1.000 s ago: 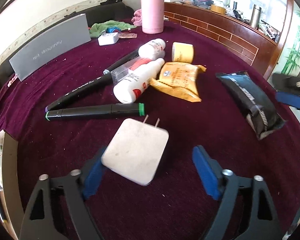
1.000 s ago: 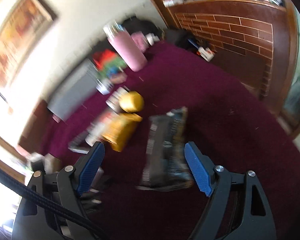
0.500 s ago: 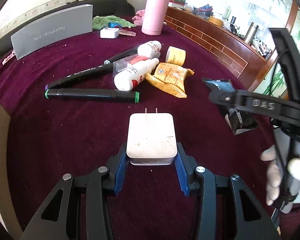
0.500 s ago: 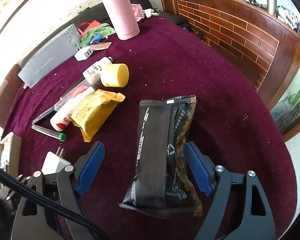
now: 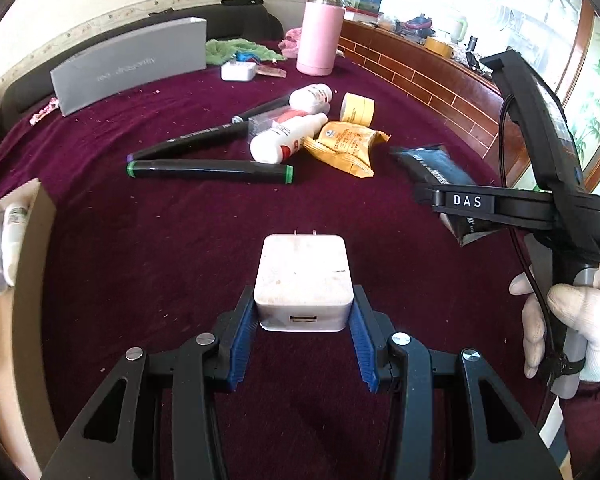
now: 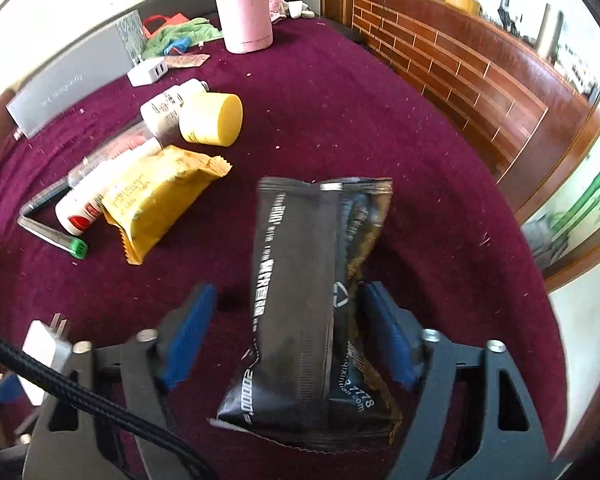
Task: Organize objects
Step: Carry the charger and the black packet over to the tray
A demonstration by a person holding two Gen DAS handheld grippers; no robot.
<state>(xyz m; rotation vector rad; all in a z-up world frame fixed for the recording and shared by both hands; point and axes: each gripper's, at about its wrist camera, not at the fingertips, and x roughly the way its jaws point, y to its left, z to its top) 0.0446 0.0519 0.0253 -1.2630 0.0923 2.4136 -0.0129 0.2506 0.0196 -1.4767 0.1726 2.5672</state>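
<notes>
gripping the white charger [image 5: 304, 280] between both blue pads, the left gripper [image 5: 302, 344] has its jaws closed against the sides of the block, prongs pointing away and the port facing the camera. the charger sits over the maroon tablecloth [image 5: 160, 240]. the right gripper [image 6: 288, 336] straddles the black snack packet [image 6: 312, 292], which lies lengthwise between the fingers; the jaws stand partly open, with a visible gap on the left pad side, while contact on the right pad side cannot be told. beyond lie a yellow snack packet [image 6: 160, 208], a yellow jar [image 6: 212, 118], white bottles [image 5: 284, 140] and two black markers [image 5: 208, 170]. a pink flask [image 5: 320, 36] stands at the far end, near a grey box [image 5: 128, 64].
</notes>
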